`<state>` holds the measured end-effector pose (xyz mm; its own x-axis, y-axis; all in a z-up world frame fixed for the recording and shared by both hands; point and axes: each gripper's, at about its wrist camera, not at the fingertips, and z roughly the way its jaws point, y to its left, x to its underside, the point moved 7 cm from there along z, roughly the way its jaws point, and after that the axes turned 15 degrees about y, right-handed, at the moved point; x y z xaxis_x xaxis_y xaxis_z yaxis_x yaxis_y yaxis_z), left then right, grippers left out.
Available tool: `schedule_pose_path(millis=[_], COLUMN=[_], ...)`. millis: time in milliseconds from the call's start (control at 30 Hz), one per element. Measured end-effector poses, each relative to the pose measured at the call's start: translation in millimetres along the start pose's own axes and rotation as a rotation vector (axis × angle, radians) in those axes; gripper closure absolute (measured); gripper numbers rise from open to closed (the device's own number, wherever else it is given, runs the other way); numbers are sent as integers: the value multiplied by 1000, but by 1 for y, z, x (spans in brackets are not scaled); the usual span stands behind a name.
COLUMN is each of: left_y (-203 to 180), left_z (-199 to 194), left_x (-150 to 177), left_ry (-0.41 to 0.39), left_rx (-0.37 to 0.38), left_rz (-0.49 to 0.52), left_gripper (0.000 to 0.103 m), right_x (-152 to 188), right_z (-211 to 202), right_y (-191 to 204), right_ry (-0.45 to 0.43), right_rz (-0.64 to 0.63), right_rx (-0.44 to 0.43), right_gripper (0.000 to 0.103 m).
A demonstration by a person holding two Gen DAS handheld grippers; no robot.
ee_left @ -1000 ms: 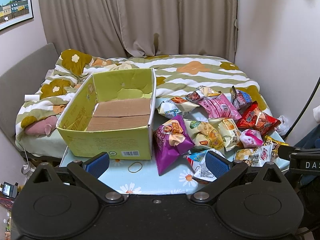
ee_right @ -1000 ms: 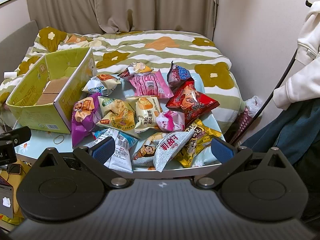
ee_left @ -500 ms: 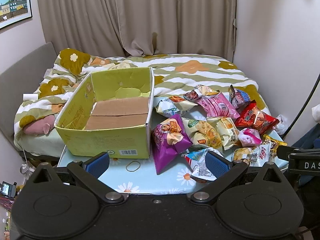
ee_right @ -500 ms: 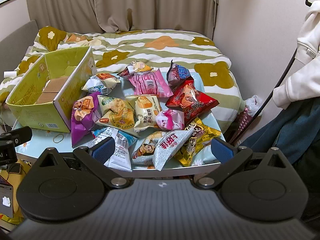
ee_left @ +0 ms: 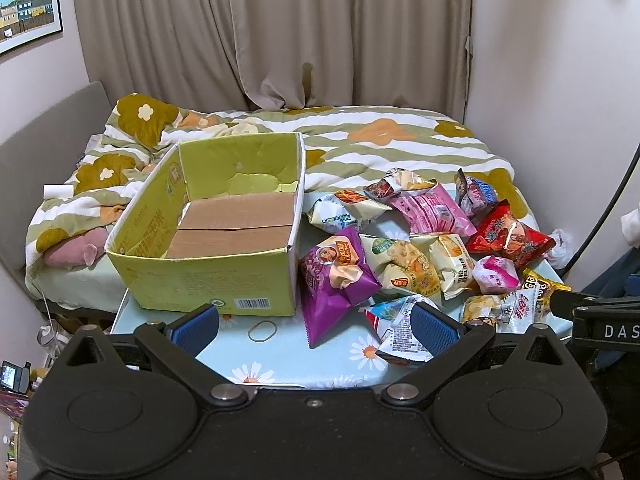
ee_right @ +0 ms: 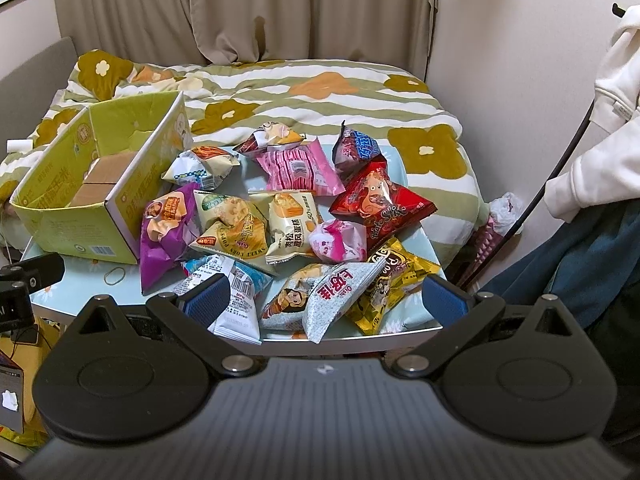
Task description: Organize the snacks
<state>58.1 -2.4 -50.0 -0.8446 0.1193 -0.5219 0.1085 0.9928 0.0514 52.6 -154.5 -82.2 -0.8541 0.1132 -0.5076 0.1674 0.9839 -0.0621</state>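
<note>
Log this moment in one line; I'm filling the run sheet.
left gripper: open | right gripper: open | green cardboard box: empty | snack packets: on table

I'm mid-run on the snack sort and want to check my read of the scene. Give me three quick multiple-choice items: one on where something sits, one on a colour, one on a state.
1. Where is the rubber band?
A. Inside the box
B. On the table, in front of the box
C. On the bed

2. What colour is the snack bag nearest the box's right side?
A. Purple
B. Green
C. Black

3. What does the cardboard box hold?
A. A heap of snacks
B. One red bag
C. No snacks; its cardboard floor is bare

Answers:
1. B: the band lies on the flowered table just in front of the box's barcode side.
2. A: the purple bag lies by the box's right corner.
3. C: only the brown bottom flaps show inside, and both the left gripper and right gripper are open and empty.
</note>
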Motion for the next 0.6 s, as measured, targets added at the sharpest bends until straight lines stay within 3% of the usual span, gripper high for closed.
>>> schedule_pose_path(millis=[600], left_y=[-2], left_z=[0], left_x=[0], left_ry=[1], left_rx=[-1], left_rz=[11], left_gripper=[0], right_x=[-2], right_z=[-3], right_y=[2], right_ry=[4], right_rz=[-1], right_rx=[1], right_gripper=[0])
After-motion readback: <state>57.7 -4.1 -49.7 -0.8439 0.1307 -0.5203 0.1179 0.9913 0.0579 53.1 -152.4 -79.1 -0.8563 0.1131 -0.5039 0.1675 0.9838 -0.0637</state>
